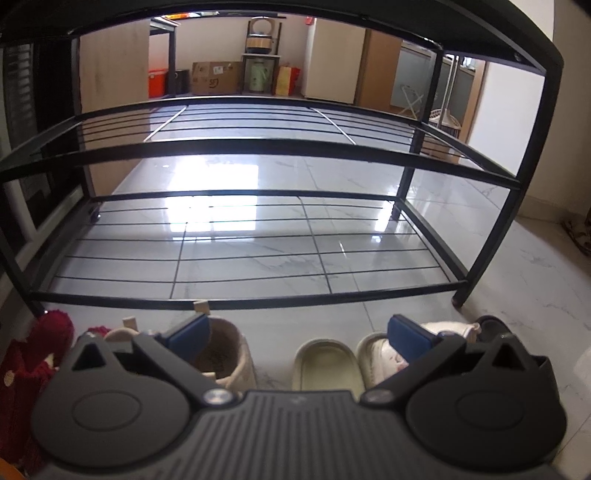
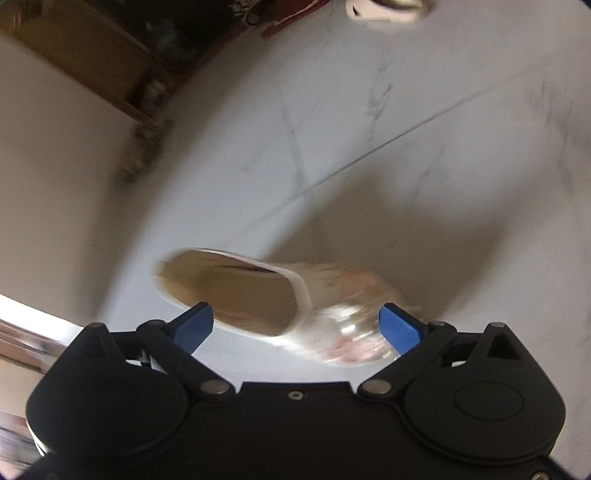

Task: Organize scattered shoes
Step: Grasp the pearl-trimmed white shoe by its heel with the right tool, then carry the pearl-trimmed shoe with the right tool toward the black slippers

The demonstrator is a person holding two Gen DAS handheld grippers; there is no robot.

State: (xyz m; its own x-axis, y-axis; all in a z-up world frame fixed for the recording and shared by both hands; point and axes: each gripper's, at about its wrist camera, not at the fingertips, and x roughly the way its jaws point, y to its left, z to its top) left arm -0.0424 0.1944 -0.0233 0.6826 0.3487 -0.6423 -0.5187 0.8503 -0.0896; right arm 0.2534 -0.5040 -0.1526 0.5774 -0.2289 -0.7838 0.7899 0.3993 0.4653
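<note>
A black wire shoe rack (image 1: 258, 243) stands ahead on the marble floor, both shelves bare. In front of it lies a row of shoes: red knitted slippers (image 1: 40, 347), a beige fuzzy slipper (image 1: 225, 350), a cream slide (image 1: 325, 365), a white slipper with pink print (image 1: 384, 354) and a dark shoe (image 1: 491, 325). My left gripper (image 1: 299, 334) hovers open above this row, holding nothing. In the blurred right wrist view, a white slipper with a tan insole (image 2: 258, 299) lies on the floor. My right gripper (image 2: 297, 325) is open just above it, fingers on either side.
Another white shoe (image 2: 388, 9) lies at the far edge of the right wrist view. A wooden cabinet (image 2: 74, 48) stands by the wall. Behind the rack are cardboard boxes (image 1: 214, 77), a red bin (image 1: 159, 83) and a laundry basket (image 1: 447, 122).
</note>
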